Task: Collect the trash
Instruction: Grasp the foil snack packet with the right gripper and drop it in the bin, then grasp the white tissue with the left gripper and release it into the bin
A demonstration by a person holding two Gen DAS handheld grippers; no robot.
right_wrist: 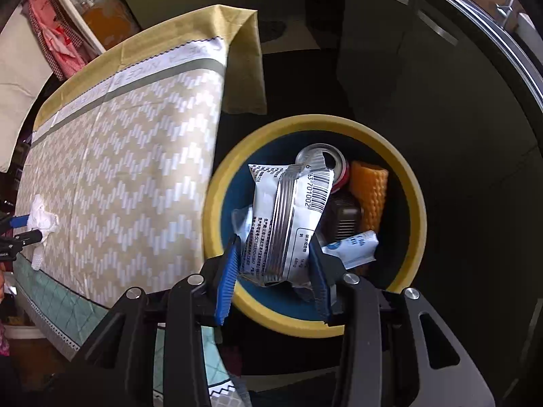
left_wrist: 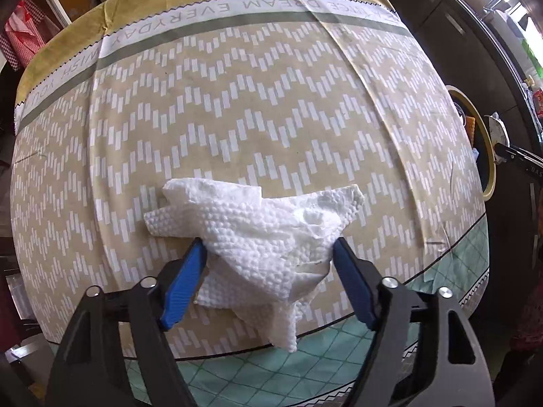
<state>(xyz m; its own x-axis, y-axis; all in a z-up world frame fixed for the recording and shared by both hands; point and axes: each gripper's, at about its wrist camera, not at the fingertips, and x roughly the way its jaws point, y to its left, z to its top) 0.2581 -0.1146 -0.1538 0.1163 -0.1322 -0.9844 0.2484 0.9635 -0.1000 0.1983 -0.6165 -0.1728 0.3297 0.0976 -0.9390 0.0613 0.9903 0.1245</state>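
the left gripper [left_wrist: 268, 254] pinches a soft, featherlight crumpled paper towel [left_wrist: 258, 224] by its bunched middle near the table's [left_wrist: 237, 101] front edge, while the right gripper [right_wrist: 276, 264] grips a crinkly snack wrapper [right_wrist: 285, 217] over the bin [right_wrist: 415, 203].

Table covered by tan tablecloth [left_wrist: 237, 108] with white zigzag dashes, grey stripe and printed lettering near far edge; mint-green grid cloth [left_wrist: 305, 366] beneath at near edge; dark cabinets [right_wrist: 424, 68] behind; red-checked fabric [right_wrist: 51, 34], possibly hanging clothes, at upper left.
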